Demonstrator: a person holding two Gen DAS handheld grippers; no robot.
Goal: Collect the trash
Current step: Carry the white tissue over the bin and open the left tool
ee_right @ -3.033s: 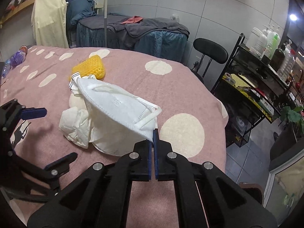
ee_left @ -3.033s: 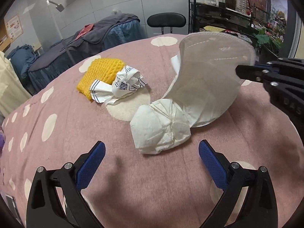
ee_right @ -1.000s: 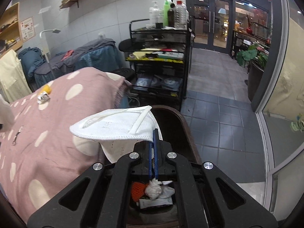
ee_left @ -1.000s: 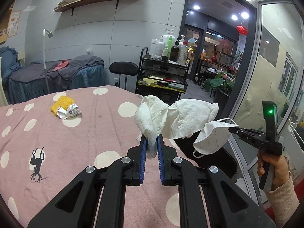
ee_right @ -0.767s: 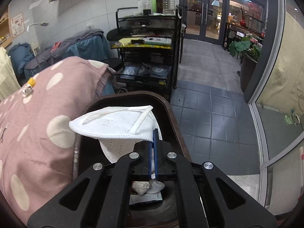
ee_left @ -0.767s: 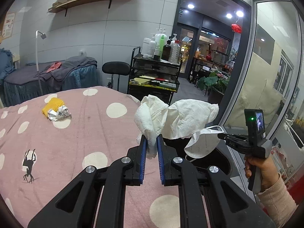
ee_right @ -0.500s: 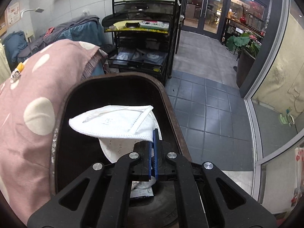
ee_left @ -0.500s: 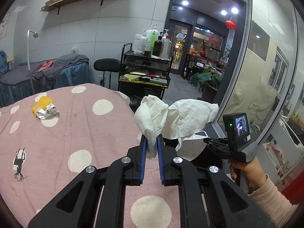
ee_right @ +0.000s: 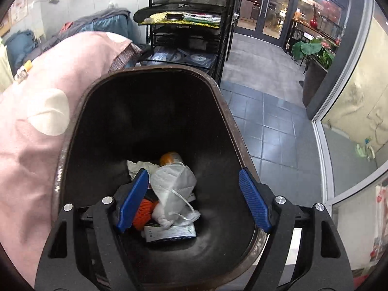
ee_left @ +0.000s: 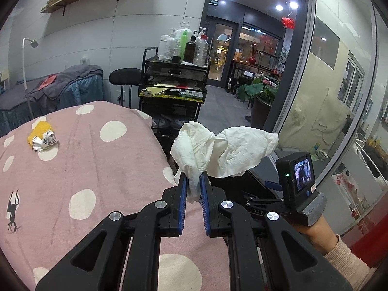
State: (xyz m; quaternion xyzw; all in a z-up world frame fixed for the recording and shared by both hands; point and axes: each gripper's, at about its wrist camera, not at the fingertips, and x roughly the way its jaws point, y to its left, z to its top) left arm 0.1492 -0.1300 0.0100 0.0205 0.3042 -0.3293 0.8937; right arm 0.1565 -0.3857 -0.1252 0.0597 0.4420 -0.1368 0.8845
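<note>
My left gripper (ee_left: 193,181) is shut on a crumpled white tissue (ee_left: 225,150) and holds it over the bed's right edge. My right gripper (ee_right: 194,191) is open and empty above the dark brown trash bin (ee_right: 223,101). The white face mask (ee_right: 173,184) lies inside the bin on other trash: an orange net (ee_right: 145,208), a printed wrapper (ee_right: 169,234) and an orange-capped bottle (ee_right: 169,158). In the left wrist view the right gripper's body and screen (ee_left: 297,184) sit low at the right. A yellow foam net (ee_left: 40,129) and a crumpled wrapper (ee_left: 47,140) lie on the bed, far left.
The pink polka-dot bed cover (ee_left: 80,167) borders the bin on the left (ee_right: 29,145). A black wire cart (ee_left: 173,89) with bottles stands behind the bin (ee_right: 191,24). A glass partition (ee_left: 339,97) is to the right, with grey tile floor (ee_right: 271,121) beside the bin.
My right gripper opened and dropped the face mask into the bin. My left gripper carried the tissue further right toward the bin.
</note>
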